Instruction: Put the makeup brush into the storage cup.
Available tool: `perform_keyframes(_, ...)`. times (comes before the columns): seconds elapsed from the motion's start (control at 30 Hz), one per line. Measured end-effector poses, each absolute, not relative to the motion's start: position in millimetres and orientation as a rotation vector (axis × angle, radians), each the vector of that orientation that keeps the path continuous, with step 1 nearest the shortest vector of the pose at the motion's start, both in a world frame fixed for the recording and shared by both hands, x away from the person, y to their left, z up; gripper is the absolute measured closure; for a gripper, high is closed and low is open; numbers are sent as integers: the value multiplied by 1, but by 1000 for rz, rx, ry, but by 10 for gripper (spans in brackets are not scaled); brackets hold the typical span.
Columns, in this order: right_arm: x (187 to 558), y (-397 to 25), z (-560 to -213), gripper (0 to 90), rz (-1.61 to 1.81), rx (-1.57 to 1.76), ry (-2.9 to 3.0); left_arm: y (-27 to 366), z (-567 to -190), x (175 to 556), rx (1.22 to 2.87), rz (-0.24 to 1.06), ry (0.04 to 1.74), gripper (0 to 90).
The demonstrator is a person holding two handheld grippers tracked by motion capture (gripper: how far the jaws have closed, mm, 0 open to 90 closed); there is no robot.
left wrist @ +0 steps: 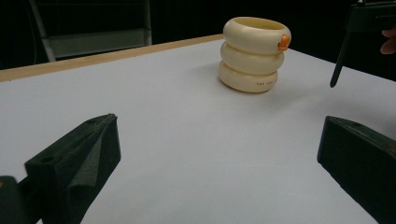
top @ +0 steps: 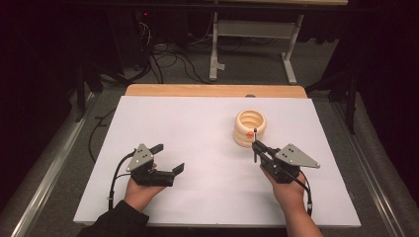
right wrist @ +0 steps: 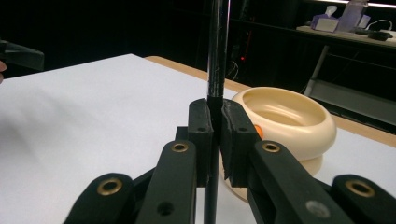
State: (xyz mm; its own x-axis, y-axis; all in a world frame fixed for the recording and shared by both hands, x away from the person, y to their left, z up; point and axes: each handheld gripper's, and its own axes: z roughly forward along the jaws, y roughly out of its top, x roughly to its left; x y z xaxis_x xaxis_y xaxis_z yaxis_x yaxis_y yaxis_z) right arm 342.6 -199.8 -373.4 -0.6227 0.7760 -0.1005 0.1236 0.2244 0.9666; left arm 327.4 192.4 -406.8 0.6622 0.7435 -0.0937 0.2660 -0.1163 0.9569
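White sheeting covers the table [top: 197, 148]. On its right half stands a cream ribbed holder [top: 250, 128]; small print low on its side is too fine to read. Just before it, the right hand-held gripper [top: 255, 146] clamps a thin black rod [right wrist: 217, 56], long axis upright. The left hand-held gripper [top: 169, 158] gapes wide, well apart.

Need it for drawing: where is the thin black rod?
In the high view, the thin black rod stands clamped in the right gripper, just before the cream ringed holder.
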Motion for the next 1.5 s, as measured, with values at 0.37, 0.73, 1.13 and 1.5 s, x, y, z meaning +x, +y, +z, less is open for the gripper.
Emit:
perform_keyframes(0.37,350,-215,-371,856,1418,875,1864,192,-407,328,1688,488,819,1)
perform_keyframes(0.73,357,-226,-368,855,1425,915,1823,191,-407,328,1696,488,813,1)
perform_keyframes(1.13,367,-230,-358,857,1464,949,1787,192,-407,328,1693,482,809,2)
perform_keyframes(1.5,377,-223,-347,858,1474,948,1785,192,-406,328,1687,477,808,2)
